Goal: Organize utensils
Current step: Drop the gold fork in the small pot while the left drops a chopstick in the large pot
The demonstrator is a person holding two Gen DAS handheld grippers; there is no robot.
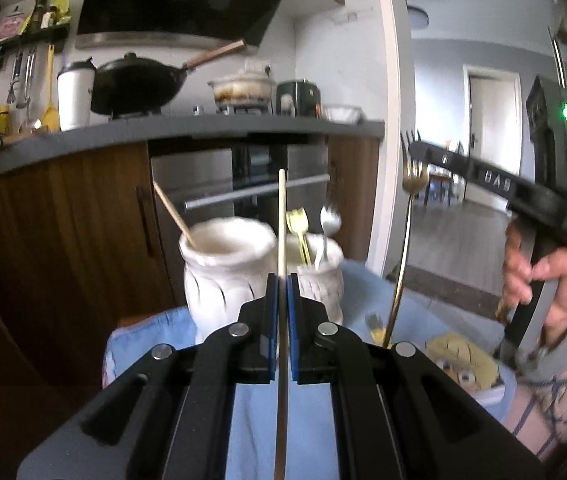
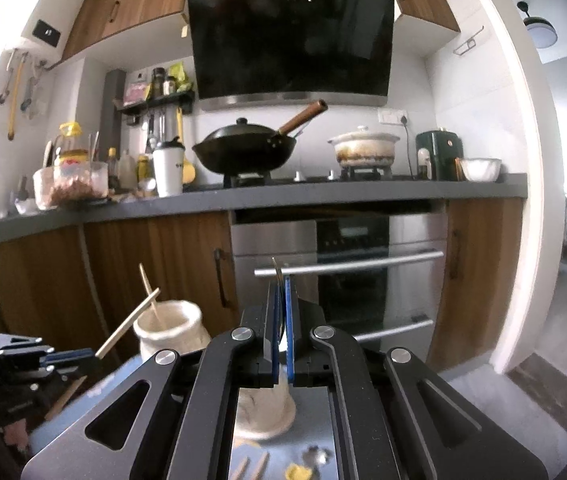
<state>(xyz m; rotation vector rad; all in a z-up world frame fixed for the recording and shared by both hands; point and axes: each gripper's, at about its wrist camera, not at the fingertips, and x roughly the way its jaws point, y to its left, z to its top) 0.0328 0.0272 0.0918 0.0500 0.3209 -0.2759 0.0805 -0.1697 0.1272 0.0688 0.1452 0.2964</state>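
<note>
Left gripper [image 1: 282,280] pinches chopstick [image 1: 282,216]; right view hides fork [image 1: 405,216].

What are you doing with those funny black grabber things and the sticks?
A person is sorting utensils into two white jars on a blue cloth. The left gripper is shut on a chopstick, held up in front of the left jar, which already has one chopstick in it. The right gripper is shut on a gold fork, lifted beside the right jar that holds forks and a spoon. More utensils lie on the cloth.
</note>
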